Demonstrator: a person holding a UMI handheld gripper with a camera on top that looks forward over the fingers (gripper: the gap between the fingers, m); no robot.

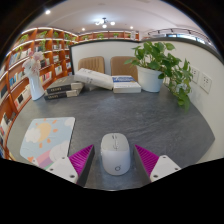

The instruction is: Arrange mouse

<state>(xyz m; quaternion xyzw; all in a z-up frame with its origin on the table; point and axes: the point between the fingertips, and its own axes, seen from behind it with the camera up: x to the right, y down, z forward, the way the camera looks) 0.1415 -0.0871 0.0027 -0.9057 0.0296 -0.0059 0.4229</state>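
A white mouse sits on the grey table between the gripper's spread, unclenched fingers, ungrasped; the patterned mouse pad lies beside it, suggesting placement remains; potted plant beyond.

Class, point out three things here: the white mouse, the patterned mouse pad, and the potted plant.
white mouse [115,152], gripper view, middle of its top shell, between the open fingers.
patterned mouse pad [46,138], gripper view, its centre.
potted plant [152,78], gripper view, the white pot's front.
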